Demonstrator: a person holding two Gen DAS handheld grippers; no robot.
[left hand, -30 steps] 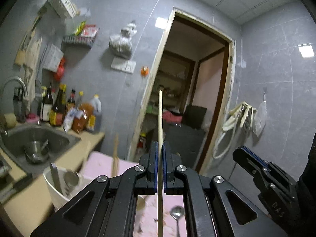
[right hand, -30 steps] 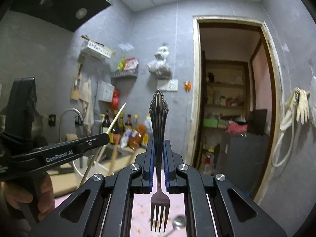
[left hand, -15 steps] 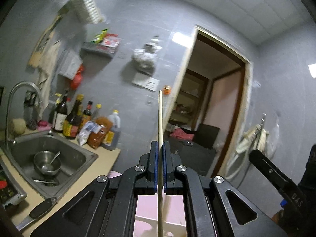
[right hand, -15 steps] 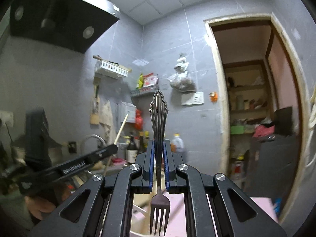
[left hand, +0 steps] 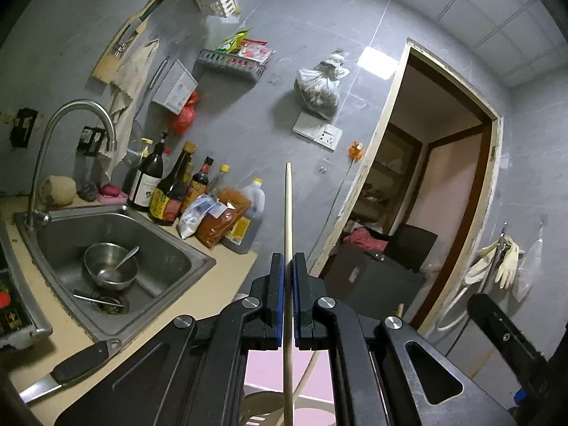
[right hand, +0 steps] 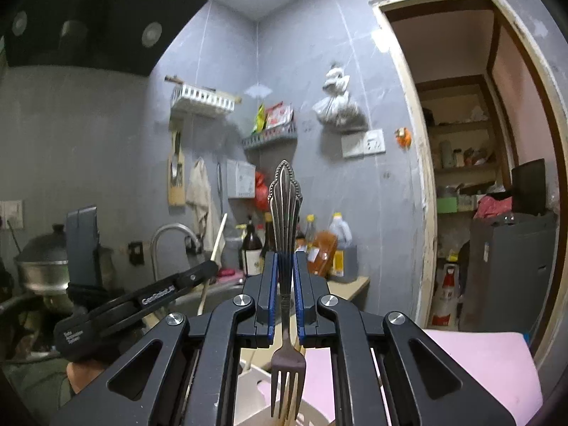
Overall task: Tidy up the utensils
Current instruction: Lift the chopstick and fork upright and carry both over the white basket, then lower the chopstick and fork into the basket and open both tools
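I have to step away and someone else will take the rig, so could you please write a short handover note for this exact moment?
Left gripper: shut on a chopstick, held upright.
Right gripper: shut on a fork, handle up, prongs down.
Below both: a white holder on a pink mat, partly hidden by the grippers.
Done: both pieces picked up.
Left: lower each into the holder and release. A knife lies on the counter by the sink, probably still to be sorted.

Pale wooden chopstick (left hand: 288, 234), slender and straight, held upright, its rounded tip uppermost. Tarnished metal fork (right hand: 285, 284) with ornate beaded handle, upright, handle end up, four tines pointing down above a white container (right hand: 255, 396)
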